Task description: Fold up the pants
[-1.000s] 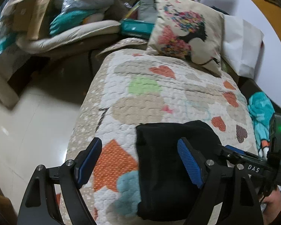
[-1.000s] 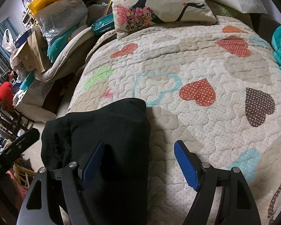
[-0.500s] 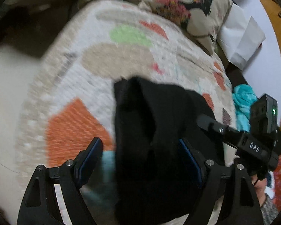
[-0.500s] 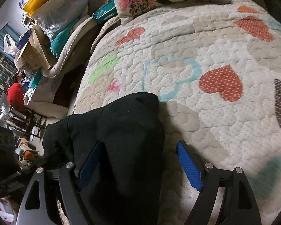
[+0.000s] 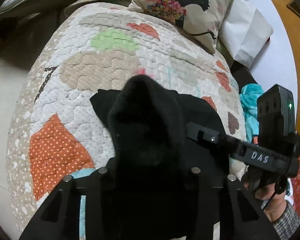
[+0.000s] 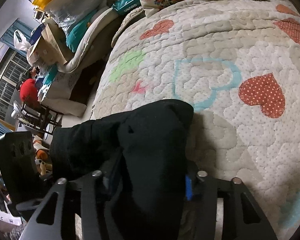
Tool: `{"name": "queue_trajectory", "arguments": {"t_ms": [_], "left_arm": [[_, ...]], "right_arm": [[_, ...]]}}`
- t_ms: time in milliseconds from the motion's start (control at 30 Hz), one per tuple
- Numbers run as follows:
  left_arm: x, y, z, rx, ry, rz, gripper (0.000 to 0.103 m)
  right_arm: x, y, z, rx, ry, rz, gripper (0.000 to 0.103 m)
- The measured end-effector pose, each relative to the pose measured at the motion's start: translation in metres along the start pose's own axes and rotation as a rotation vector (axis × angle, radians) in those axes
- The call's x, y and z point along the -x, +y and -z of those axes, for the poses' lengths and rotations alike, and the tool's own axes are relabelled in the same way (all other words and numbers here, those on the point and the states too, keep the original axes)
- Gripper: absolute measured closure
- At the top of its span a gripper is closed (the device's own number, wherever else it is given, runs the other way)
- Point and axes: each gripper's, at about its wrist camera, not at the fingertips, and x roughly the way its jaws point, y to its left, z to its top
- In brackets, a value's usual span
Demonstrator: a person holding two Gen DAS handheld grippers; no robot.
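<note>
Black pants [image 5: 150, 132] bunched on heart quilt [image 5: 86, 76], left gripper [image 5: 148, 172] clamped on fabric; right gripper [image 6: 150, 178] likewise pinching pants

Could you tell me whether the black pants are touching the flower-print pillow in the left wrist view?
No, the black pants lie apart from the flower-print pillow, with bare heart-patterned quilt between them.

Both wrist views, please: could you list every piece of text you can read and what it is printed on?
"DAS": white letters on the right gripper body, seen in the left wrist view.
White lettering on the teal package beside the pillow: upside down, too blurred to read.
Nothing legible on the black pants.
</note>
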Motion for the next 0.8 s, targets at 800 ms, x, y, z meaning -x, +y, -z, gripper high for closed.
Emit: {"name": "queue_trajectory", "arguments": {"t_ms": [800], "left_arm": [[0.0,-0.036,-0.055,-0.054,-0.071,0.013,0.067]], "right_arm": [[0.045,0.012,-0.043,0.047,-0.115,0.078,0.064]]}}
